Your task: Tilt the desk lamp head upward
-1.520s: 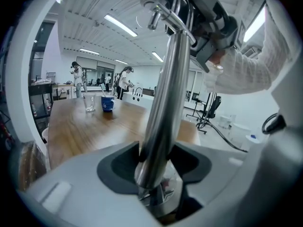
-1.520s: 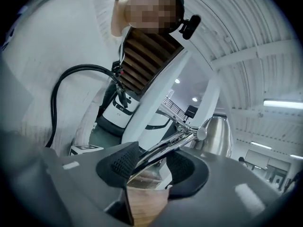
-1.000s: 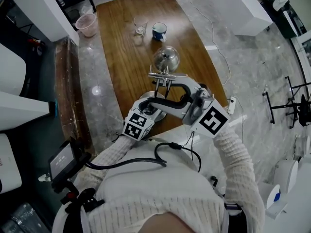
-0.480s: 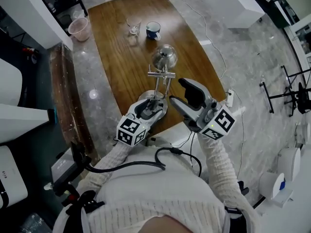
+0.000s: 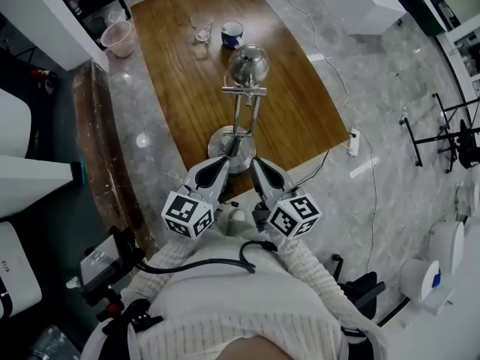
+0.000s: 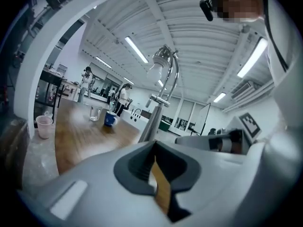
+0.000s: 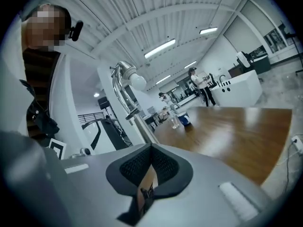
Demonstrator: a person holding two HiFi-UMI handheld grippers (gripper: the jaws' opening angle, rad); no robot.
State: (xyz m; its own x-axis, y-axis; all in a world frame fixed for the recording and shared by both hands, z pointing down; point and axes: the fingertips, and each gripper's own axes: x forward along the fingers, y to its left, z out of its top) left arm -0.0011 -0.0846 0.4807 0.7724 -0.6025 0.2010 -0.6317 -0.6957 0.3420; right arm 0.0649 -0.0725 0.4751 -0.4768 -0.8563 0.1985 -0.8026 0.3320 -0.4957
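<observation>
The chrome desk lamp stands on the wooden table (image 5: 292, 111), with its round base (image 5: 231, 145) near the front edge and its dome head (image 5: 247, 62) above the stem. My left gripper (image 5: 217, 165) and right gripper (image 5: 259, 165) are drawn back side by side just short of the base, touching nothing. The jaws of both are shut with nothing between them. The left gripper view has its closed jaws (image 6: 154, 150) below and the lamp head (image 6: 163, 60) high up. In the right gripper view the closed jaws (image 7: 150, 151) lie below the lamp head (image 7: 131, 78).
At the table's far end stand a blue mug (image 5: 231, 32) and a clear glass (image 5: 200, 28). A pink cup (image 5: 120, 37) stands on the floor to the left. A power strip (image 5: 352, 141) with a white cable lies on the marble floor to the right.
Both grippers have let go of the lamp and pulled back toward the person. Their jaws opened wide and then shut empty. The lamp stands free.
</observation>
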